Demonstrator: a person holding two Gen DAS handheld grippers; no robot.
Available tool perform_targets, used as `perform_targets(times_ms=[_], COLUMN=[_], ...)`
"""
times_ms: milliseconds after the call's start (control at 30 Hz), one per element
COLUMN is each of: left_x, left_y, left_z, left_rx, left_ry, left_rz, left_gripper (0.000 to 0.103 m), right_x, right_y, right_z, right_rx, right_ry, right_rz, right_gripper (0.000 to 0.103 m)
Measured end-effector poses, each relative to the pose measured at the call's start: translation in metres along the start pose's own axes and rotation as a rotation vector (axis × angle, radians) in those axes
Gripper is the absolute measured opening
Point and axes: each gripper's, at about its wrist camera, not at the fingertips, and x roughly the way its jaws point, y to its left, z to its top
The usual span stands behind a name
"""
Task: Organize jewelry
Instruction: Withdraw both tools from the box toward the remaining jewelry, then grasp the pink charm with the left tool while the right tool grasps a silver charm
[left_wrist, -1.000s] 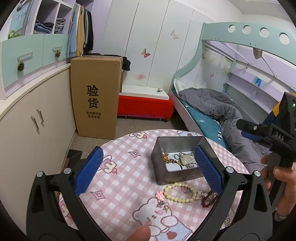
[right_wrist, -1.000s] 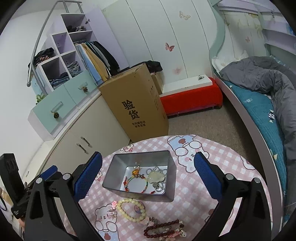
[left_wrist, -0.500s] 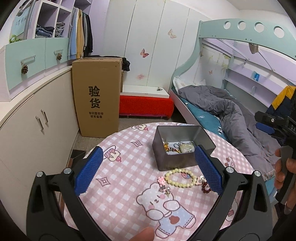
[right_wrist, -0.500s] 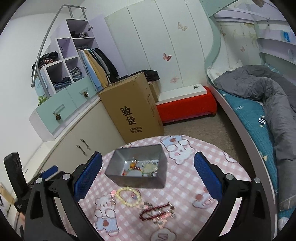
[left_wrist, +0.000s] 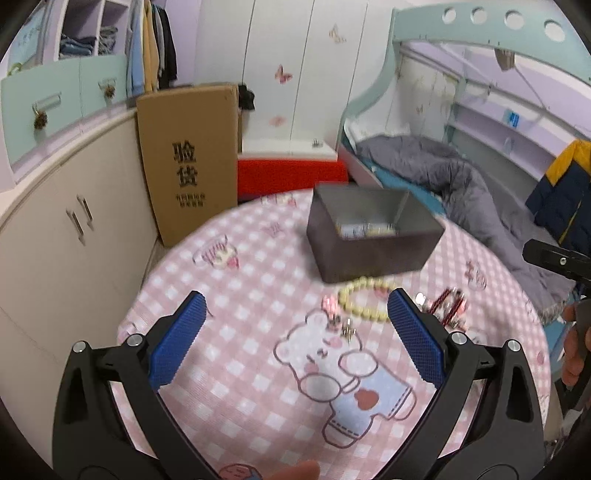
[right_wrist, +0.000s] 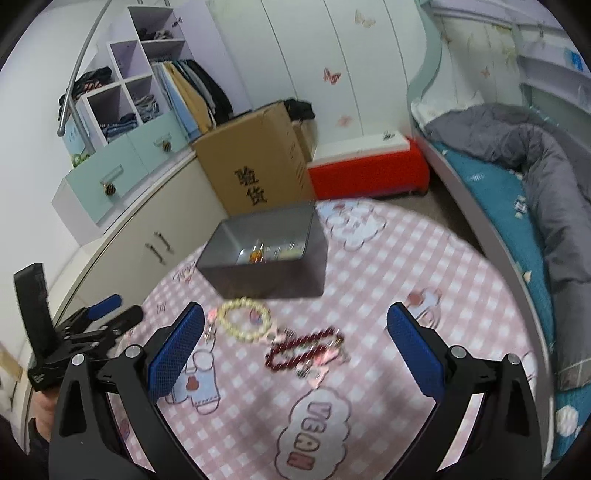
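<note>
Left gripper (left_wrist: 295, 325): jaws spread wide, nothing between the blue pads (left_wrist: 176, 341), held above the round table (left_wrist: 229, 373) with its pink checked cloth. Right gripper (right_wrist: 295, 325): jaws likewise spread wide and empty, also above the table. Ahead of the left gripper, a cream bead bracelet (left_wrist: 364, 301) lies flat on the cloth, partly behind the right-hand pad in that view. Just beside the bracelet sit small pink and metal trinkets (left_wrist: 338, 317), too blurred to identify. A dark red bead bracelet (right_wrist: 304, 347) lies near the cream one, the two apart or barely touching; the blur prevents a ruling. Beyond both stands the grey metal tin (right_wrist: 266, 254), open-topped, its near wall just behind the cream bracelet. Several jewelry pieces (right_wrist: 266, 253) rest on the tin floor, individual items not distinguishable. Past the table: a tall cardboard box (left_wrist: 188, 162) against the cream cabinets (left_wrist: 70, 221), a red bench (right_wrist: 365, 173), and a bed with grey bedding (right_wrist: 532, 155).
</note>
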Motion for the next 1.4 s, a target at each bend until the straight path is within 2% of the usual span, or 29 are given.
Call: perform_targets(times_ms=[233,433,600,700,800,900,933,967,1100,1233,1300,1367,1400], left_x=[0.033,0.056,0.075,0.085,0.089,0.091,0.091,0.090,0.084,0.072,0.065,0.059,0.055], left_y=[-0.010,-0.015,-0.018,-0.017,-0.018,-0.018,-0.017,-0.016,-0.003,0.009,0.016,0.022,0.025], left_z=[-0.011,-0.009,-0.007,-0.009,-0.007,-0.004,-0.004,-0.003,-0.006,-0.013,-0.016,-0.018,-0.019], left_rx=[0.029,0.055,0.065,0.069,0.094,0.121,0.131,0.133,0.090,0.039,0.016,-0.007,-0.019], left_ry=[0.084,0.124,0.165,0.199,0.204,0.206,0.208,0.210,0.213,0.195,0.185,0.174,0.167], left_rz=[-0.004,0.000,0.001,-0.010,-0.003,-0.021,-0.032,-0.043,-0.104,-0.104,-0.094,-0.083,-0.078], left_gripper=[0.096,0.095,0.077,0.063,0.051,0.030,0.018,0.012,0.012,0.012,0.012,0.012,0.012], right_x=[0.018,0.027,0.033,0.035,0.037,0.043,0.044,0.047,0.059,0.082,0.097,0.111,0.116], right_y=[0.009,0.015,0.017,0.019,0.024,0.036,0.040,0.045,0.064,0.085,0.100,0.110,0.112], right_z=[-0.017,-0.026,-0.032,-0.035,-0.037,-0.041,-0.042,-0.043,-0.047,-0.046,-0.045,-0.043,-0.042], right_rx=[-0.011,-0.037,-0.038,-0.036,-0.046,-0.075,-0.084,-0.096,-0.138,-0.193,-0.241,-0.275,-0.285], right_ry=[0.067,0.105,0.131,0.141,0.152,0.170,0.175,0.182,0.203,0.229,0.243,0.255,0.255], right_rz=[0.029,0.055,0.065,0.070,0.080,0.103,0.107,0.113,0.140,0.159,0.164,0.156,0.157], right_gripper=[0.096,0.096,0.096,0.096,0.096,0.096,0.096,0.096,0.096,0.094,0.088,0.070,0.065])
